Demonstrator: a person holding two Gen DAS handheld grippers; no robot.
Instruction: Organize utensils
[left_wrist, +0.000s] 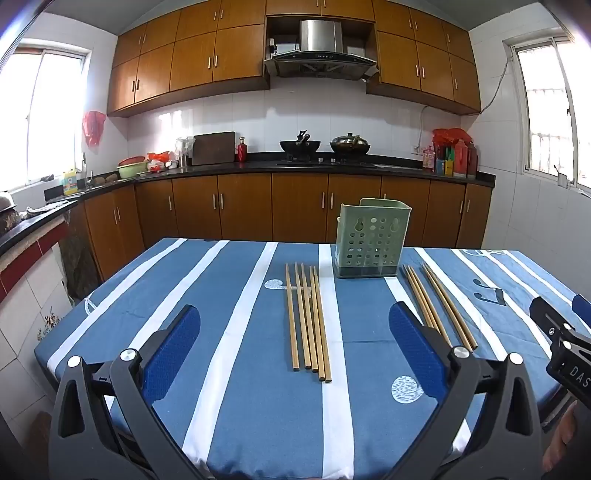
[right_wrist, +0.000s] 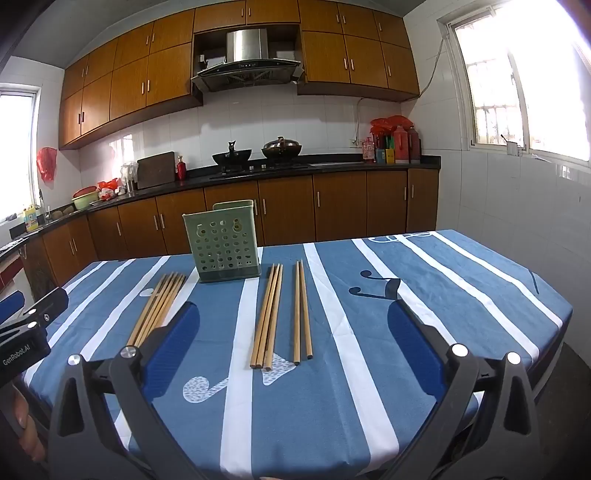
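Left wrist: left gripper (left_wrist: 294, 332) spread wide, empty; 5 chopsticks (left_wrist: 308, 321) dead ahead at 12 o'clock, long axis along fingers; green holder (left_wrist: 371, 240) at 1 o'clock.

Right wrist: right gripper (right_wrist: 295, 330) released, empty; 3 chopsticks (right_wrist: 266, 316) plus pair (right_wrist: 303, 310) at 12 o'clock, equally near.

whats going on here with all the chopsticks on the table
A person holds a two-finger claw in each hand over a table with a blue striped cloth. Both the left claw and the right claw stand wide open and hold nothing. Wooden chopsticks lie flat in loose groups: one bunch left of the green perforated holder, and a group of three and a pair to its right. None is picked up yet.
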